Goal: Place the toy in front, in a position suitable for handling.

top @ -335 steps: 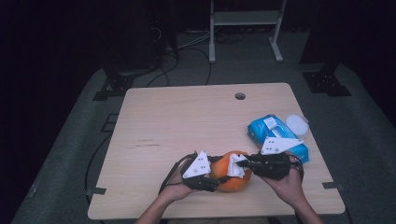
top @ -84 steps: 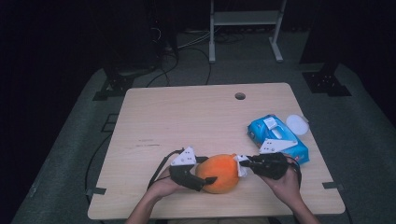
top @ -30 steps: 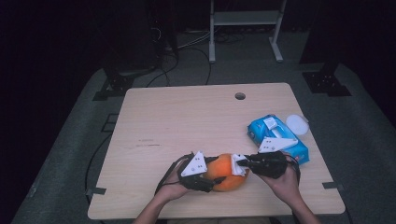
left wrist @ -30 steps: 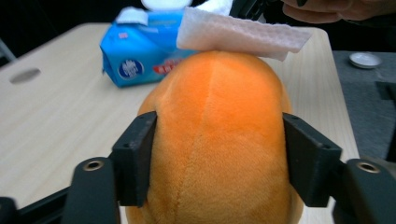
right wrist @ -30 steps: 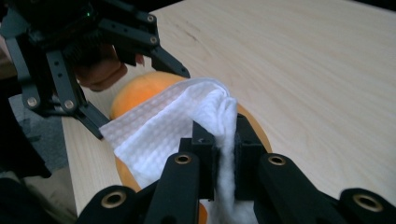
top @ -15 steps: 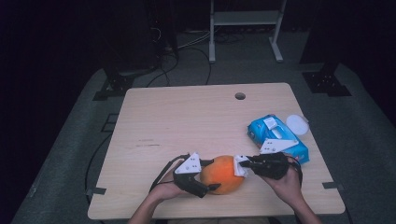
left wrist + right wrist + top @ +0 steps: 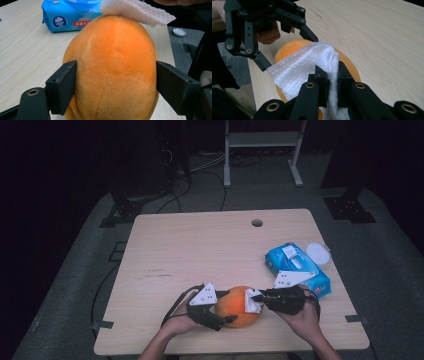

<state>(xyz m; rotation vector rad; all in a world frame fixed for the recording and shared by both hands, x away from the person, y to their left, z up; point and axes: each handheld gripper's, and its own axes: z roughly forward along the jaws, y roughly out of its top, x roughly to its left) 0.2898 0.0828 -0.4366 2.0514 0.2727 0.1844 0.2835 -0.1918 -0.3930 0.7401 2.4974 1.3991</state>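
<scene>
Left tongs (image 7: 115, 82) still clamp the orange plush (image 7: 237, 306); right tongs (image 7: 329, 75), pinching the wipe (image 7: 304, 67), have seemingly barely shifted.

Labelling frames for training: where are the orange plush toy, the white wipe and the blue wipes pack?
orange plush toy (image 7: 112, 72), left gripper view, front seam.
white wipe (image 7: 299, 71), right gripper view, spread middle.
blue wipes pack (image 7: 295, 267), high view, top.

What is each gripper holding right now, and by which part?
The left gripper clamps the orange plush fruit across its sides. The right gripper pinches a bunched fold of the white wipe lying on the fruit.
</scene>
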